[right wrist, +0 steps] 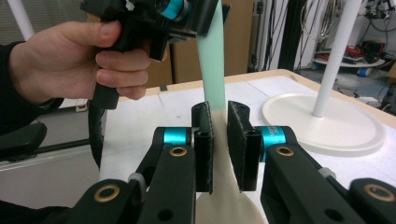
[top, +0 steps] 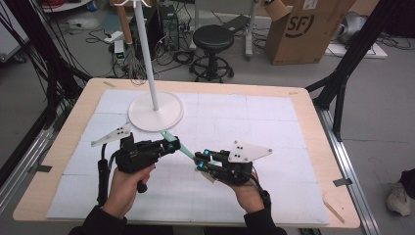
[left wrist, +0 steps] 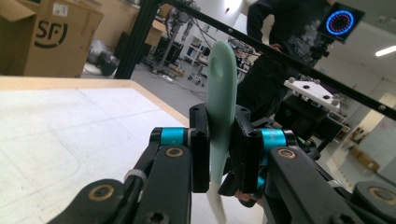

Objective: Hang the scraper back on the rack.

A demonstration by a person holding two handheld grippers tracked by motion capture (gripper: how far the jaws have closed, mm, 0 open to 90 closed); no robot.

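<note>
- I have the left gripper (top: 172, 145) and the right gripper (top: 200, 160) meeting over the middle of the table (top: 313, 161), well in from its wooden edges, with bare white surface open on every side.
- The nearest obstacle is the white stand (top: 155, 110), its round base just beyond the left gripper and its thin pole rising past the top of the high view.
- Between the grippers I hold a spoon-like tool (top: 182, 148), flat and smooth, mint green along the handle and cream toward the wide end.
- In the left gripper view my jaws are pinching the green handle (left wrist: 221, 112), which ends in a rounded tip with an oval hole.
- In the right gripper view the jaws press on the tool (right wrist: 215, 135) where green turns to cream, and the cream part widens below them.
- That view also shows the left hand (right wrist: 70, 60) wrapped round its gripper's grip; the left gripper view instead shows a person standing beyond the table.
</note>
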